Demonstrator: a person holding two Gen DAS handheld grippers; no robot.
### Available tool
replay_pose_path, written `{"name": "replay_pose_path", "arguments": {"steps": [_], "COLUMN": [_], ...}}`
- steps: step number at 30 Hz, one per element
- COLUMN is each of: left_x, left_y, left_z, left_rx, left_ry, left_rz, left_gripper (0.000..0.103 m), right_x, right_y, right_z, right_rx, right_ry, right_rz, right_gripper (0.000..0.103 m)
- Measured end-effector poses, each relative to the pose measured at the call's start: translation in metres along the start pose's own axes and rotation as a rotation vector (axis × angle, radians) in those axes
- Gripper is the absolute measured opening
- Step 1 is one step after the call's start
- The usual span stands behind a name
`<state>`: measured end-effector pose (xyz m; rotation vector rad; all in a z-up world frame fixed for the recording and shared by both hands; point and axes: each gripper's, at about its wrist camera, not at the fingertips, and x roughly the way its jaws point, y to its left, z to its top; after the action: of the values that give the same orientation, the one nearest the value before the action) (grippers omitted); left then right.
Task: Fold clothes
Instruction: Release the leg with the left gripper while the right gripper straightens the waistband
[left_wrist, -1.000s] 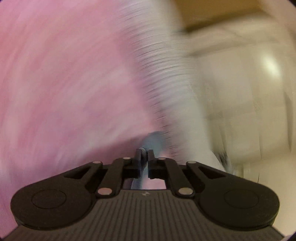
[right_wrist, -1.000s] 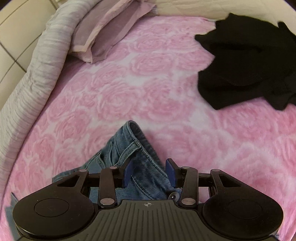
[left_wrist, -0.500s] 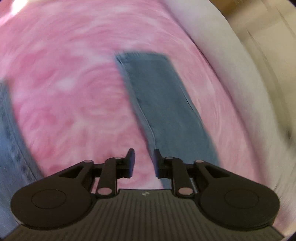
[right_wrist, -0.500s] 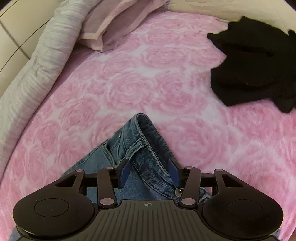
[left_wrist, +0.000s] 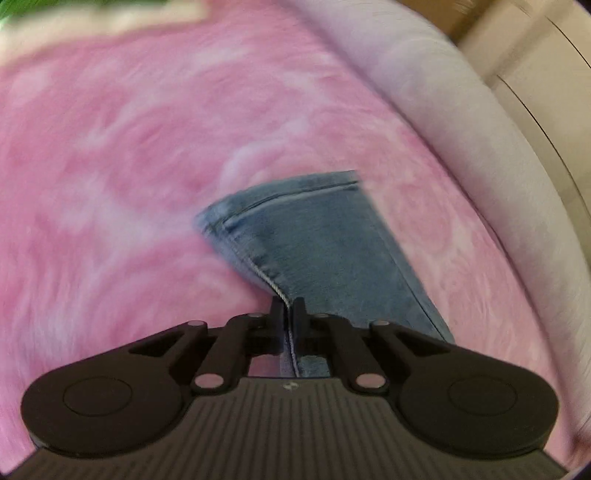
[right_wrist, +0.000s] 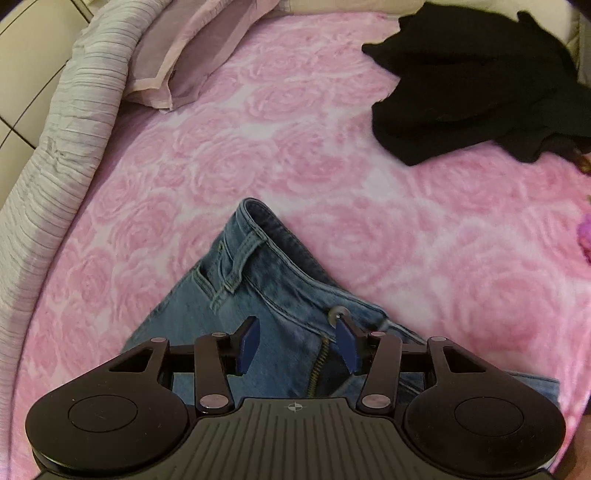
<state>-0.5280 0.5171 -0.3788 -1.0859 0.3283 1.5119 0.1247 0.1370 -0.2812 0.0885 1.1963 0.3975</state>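
My left gripper (left_wrist: 289, 314) is pinched tight on the side seam of the jeans (left_wrist: 325, 243) near the hem of a leg, which lies on the pink rose blanket (left_wrist: 122, 166). My right gripper (right_wrist: 297, 341) hangs with its jaws spread over the waistband and zipper, touching nothing; a black garment (right_wrist: 476, 81) lies well apart.

A pink rose-patterned blanket (right_wrist: 295, 122) covers the bed and fills most of both views. A grey ribbed cover (right_wrist: 70, 122) runs along the left edge of the right wrist view, with a pale pink pillow (right_wrist: 184, 55) at the upper left beside it.
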Motion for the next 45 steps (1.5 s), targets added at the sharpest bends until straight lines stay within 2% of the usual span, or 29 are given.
{"name": "replay_pose_path", "arguments": {"steps": [4,5,6,9,10,11,12,17,20,23,26,28,31,33,36,38,41,43,44,45], "left_x": [-0.046,-0.053,-0.052,-0.006,0.01,0.015,0.008,-0.038,-0.069,-0.092,-0.112,-0.121,-0.133,-0.143,-0.155,-0.158,-0.157,-0.157,-0.156,-0.156], "left_y": [-0.023,-0.022,-0.017,0.019,0.032,0.042,0.046,0.04,0.03,-0.006,-0.057,-0.088,-0.135,-0.17,-0.212,-0.231,-0.238,-0.241,-0.242,-0.244], "left_z": [0.017,0.019,0.021,0.019,0.015,0.011,0.008,-0.009,-0.019,-0.044,-0.079,-0.105,-0.14,-0.165,-0.2,-0.22,-0.238,-0.246,-0.249,-0.253], "left_rx": [0.268,0.344,0.394,0.381,0.338,0.284,0.243,0.15,0.107,0.157,0.219,0.221,0.217,0.251,0.324,0.345,0.307,0.285,0.283,0.283], "left_ry": [-0.183,-0.227,-0.236,-0.07,0.005,0.024,-0.01,-0.07,-0.031,0.051,0.108,0.138,0.187,0.21,0.222,0.228,0.239,0.24,0.24,0.239], "left_rz": [-0.116,-0.116,-0.105,-0.006,0.049,0.066,0.06,0.139,0.104,0.042,-0.026,-0.072,-0.16,-0.218,-0.266,-0.275,-0.268,-0.257,-0.249,-0.24], "left_gripper": [0.003,0.003,0.005,0.012,0.016,0.017,0.02,0.02,0.02,0.02,0.02,0.02,0.02,0.02,0.02,0.019,0.019,0.019,0.019,0.019], "right_x": [-0.016,-0.021,-0.023,-0.023,-0.021,-0.019,-0.018,-0.019,-0.024,-0.023,-0.018,-0.005,0.019,0.033,0.054,0.06,0.063,0.068,0.073,0.084], "right_y": [-0.003,-0.004,-0.004,-0.005,-0.006,-0.007,-0.008,-0.026,-0.047,-0.069,-0.077,-0.07,-0.056,-0.05,-0.054,-0.059,-0.06,-0.051,-0.043,-0.036], "right_z": [-0.009,-0.011,-0.014,-0.022,-0.025,-0.028,-0.032,-0.031,-0.022,-0.006,0.008,0.019,0.035,0.046,0.064,0.077,0.09,0.093,0.091,0.085], "right_rx": [-0.001,-0.001,-0.005,-0.027,-0.034,-0.042,-0.049,-0.091,-0.096,-0.085,-0.112,-0.176,-0.311,-0.385,-0.394,-0.364,-0.309,-0.321,-0.361,-0.438], "right_ry": [-0.034,-0.044,-0.048,-0.044,-0.036,-0.028,-0.019,-0.012,-0.026,-0.028,-0.038,-0.027,-0.005,0.018,0.112,0.166,0.213,0.237,0.243,0.229], "right_rz": [-0.014,-0.013,-0.01,-0.005,-0.003,0.0,0.002,0.026,0.046,0.083,0.188,0.269,0.311,0.333,0.405,0.476,0.599,0.675,0.675,0.605], "right_gripper": [0.05,0.05,0.05,0.05,0.05,0.05,0.05,0.05,0.05,0.05,0.05,0.05,0.049,0.039,0.034,0.034,0.035,0.034,0.034,0.027]}}
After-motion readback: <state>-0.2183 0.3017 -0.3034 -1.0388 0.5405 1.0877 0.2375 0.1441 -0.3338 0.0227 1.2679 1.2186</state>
